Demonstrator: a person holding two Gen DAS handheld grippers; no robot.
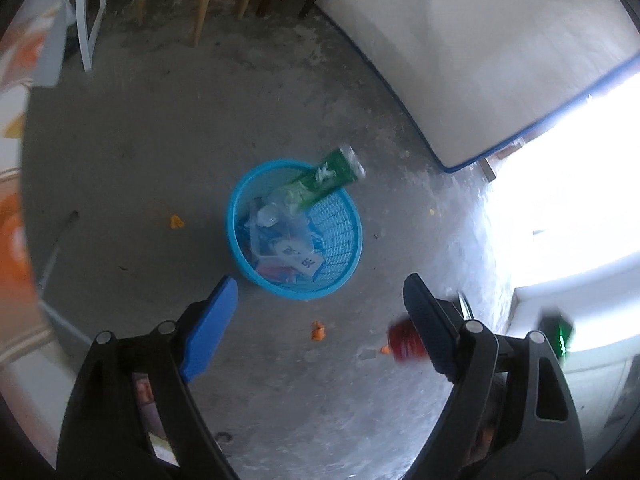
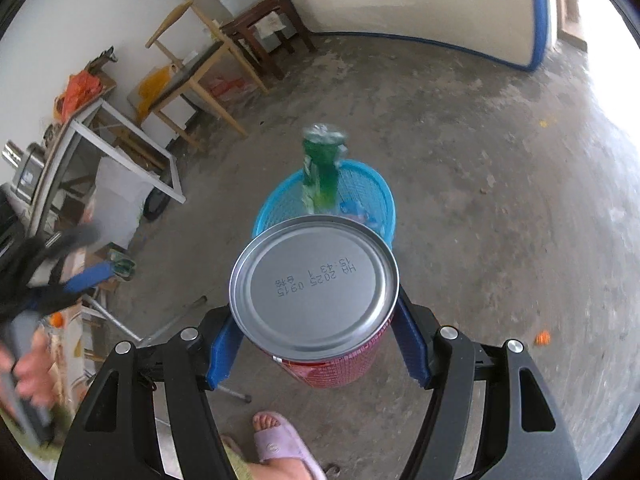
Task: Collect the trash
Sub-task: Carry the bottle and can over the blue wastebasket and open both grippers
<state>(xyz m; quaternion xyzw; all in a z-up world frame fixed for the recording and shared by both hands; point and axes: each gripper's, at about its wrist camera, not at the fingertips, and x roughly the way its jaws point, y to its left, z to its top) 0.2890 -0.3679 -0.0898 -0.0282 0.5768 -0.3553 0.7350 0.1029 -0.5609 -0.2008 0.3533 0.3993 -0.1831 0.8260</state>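
A: Which step is this?

B: Dropping off. The left tongs [image 1: 320,320] stand spread and empty; a green bottle [image 1: 328,180] is blurred above the far rim of the blue basket [image 1: 340,240], apparently falling in.

A: And the right?

B: The right tongs [image 2: 316,328] pinch a red can [image 2: 316,288], near the basket. Next, I'd judge, carry it over the opening and let go.

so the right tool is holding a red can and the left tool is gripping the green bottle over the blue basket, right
Not quite. The left tool is open and empty: the left wrist view shows the green bottle apart from it, tilted over the blue basket. The right tool does hold the red can.
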